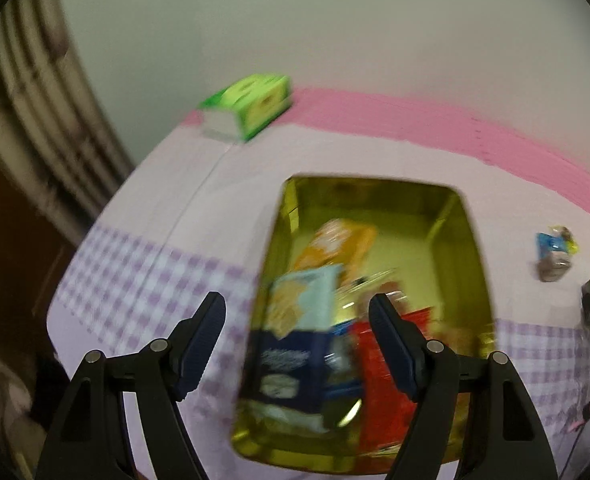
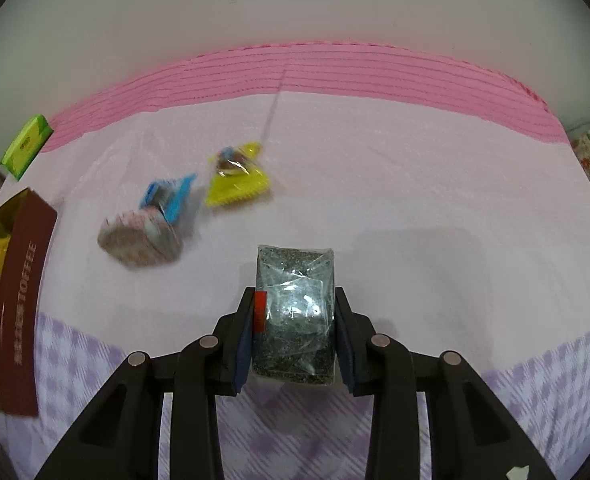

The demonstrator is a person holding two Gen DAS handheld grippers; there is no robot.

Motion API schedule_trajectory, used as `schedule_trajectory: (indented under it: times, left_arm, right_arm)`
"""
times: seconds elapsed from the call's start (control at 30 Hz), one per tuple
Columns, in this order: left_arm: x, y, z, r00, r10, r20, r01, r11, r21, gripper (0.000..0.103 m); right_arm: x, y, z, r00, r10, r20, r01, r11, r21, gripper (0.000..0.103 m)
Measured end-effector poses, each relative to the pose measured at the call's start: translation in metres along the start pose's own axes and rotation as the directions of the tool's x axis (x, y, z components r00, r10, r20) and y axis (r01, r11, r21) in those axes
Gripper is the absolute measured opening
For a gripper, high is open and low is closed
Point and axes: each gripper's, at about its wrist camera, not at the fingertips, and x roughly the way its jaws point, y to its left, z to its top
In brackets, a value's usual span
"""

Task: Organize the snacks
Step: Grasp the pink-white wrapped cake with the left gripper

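Observation:
A gold tin lies on the cloth with several snack packs inside: an orange one, a pale blue one, a dark blue one and a red one. My left gripper hangs open above the tin's near end with nothing held. In the right wrist view my right gripper is shut on a clear packet of dark speckled snack. A blue-wrapped snack and a yellow-wrapped one lie on the cloth beyond it. The tin's maroon side shows at the left.
A green box stands at the table's far left corner on the pink band. A blue-wrapped snack lies right of the tin. A wall rises behind the table, and the table's left edge drops off beside a curtain.

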Motion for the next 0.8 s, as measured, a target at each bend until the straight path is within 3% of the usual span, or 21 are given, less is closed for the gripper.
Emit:
schedule_trajectory:
  times: [0.2, 0.4, 0.73, 0.8]
  left_arm:
    - [-0.011, -0.067, 0.016, 0.995, -0.103, 0.008, 0.102, 0.988, 0.12, 0.075]
    - [-0.01, -0.143, 0.027, 0.978, -0.206, -0.033, 0.208, 0.954, 0.218, 0.075]
    - [0.022, -0.234, 0.031, 0.924, -0.354, -0.143, 0.377, 0.903, 0.204, 0.075]
    - [0.027, -0.243, 0.03, 0.926, -0.348, -0.144, 0.372, 0.906, 0.202, 0.075]
  right_arm:
    - [-0.017, -0.029, -0.028, 1.0, -0.019, 0.009, 0.019, 1.0, 0.013, 0.033]
    - [-0.029, -0.049, -0.051, 0.999, -0.037, 0.005, 0.037, 0.999, -0.001, 0.033]
    - [-0.033, -0.055, -0.061, 0.998, -0.04, -0.047, 0.039, 0.999, -0.021, 0.033]
    - [-0.035, -0.059, -0.06, 0.998, -0.036, -0.055, 0.035, 0.999, -0.018, 0.033]
